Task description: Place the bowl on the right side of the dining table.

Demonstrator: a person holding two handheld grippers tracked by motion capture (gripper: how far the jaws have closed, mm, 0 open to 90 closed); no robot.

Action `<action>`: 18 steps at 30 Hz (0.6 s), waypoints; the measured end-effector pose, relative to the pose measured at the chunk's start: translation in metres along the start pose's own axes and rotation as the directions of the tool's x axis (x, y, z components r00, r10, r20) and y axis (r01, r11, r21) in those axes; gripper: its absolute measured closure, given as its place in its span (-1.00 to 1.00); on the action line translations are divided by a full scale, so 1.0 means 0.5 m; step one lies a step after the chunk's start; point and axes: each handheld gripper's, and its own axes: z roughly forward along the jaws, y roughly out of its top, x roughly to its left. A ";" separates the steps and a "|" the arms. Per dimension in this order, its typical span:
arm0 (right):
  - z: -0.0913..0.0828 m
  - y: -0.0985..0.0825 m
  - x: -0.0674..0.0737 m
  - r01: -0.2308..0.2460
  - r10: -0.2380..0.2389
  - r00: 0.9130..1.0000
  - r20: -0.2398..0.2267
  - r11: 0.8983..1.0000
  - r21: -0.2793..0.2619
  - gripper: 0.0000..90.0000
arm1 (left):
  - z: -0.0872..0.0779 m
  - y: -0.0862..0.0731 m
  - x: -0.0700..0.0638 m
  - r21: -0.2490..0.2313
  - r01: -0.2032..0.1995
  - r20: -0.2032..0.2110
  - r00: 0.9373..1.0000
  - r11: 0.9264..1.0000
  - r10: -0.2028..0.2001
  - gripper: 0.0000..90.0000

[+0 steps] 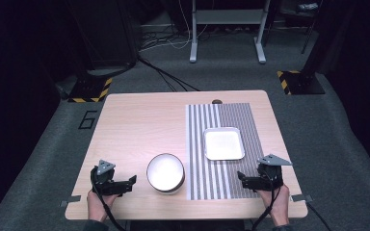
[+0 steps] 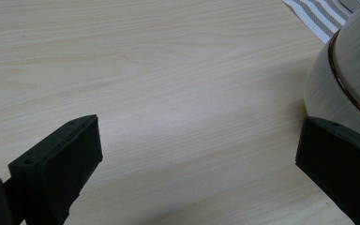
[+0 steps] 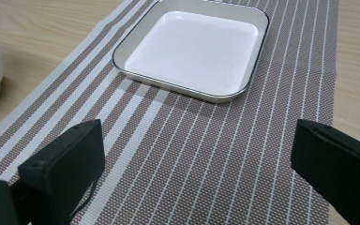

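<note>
Wooden counter seen from the person's side, both hands resting at its near edge; left gripper held low on the bare wood with its jaws spread wide and nothing between them, pointing toward the white bowl; the bowl stands upright just left of the striped placemat, its rim close beside one jaw in the left gripper view, apparently not yet touched, so the hand seems poised for an approach to the bowl rather than a grasp; right gripper likewise spread and empty, lying over the near right part of the placemat and aimed at the square white plate; the plate sits flat in the middle of the placemat, well ahead of the jaws in the right gripper view, dark-edged and empty; bowl and plate lie near one another but apart, each facing its own gripper, an arrangement that probably lets either hand reach its dish without crossing the other.
</note>
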 end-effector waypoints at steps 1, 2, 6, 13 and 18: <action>0.000 0.002 0.003 0.003 -0.003 1.000 -0.003 1.000 0.002 -0.95 | -0.001 0.001 0.000 0.001 0.000 0.002 1.000 1.000 0.000 -0.99; 0.001 0.003 0.005 0.005 -0.005 1.000 -0.005 1.000 0.001 -0.94 | -0.001 0.002 -0.001 0.002 -0.001 0.003 1.000 1.000 0.001 -0.99; 0.001 0.008 0.016 0.019 -0.018 1.000 -0.016 1.000 0.006 -0.94 | -0.004 0.007 -0.003 -0.001 -0.002 0.009 1.000 1.000 0.002 -0.99; 0.006 0.024 0.032 0.040 -0.040 0.998 -0.048 0.999 0.004 -0.94 | -0.012 0.016 -0.011 -0.008 -0.006 0.013 1.000 1.000 0.006 -0.99; 0.012 0.040 0.045 0.059 -0.059 0.996 -0.068 0.998 0.004 -0.94 | -0.019 0.020 -0.013 -0.020 0.011 0.033 0.999 1.000 -0.010 -0.99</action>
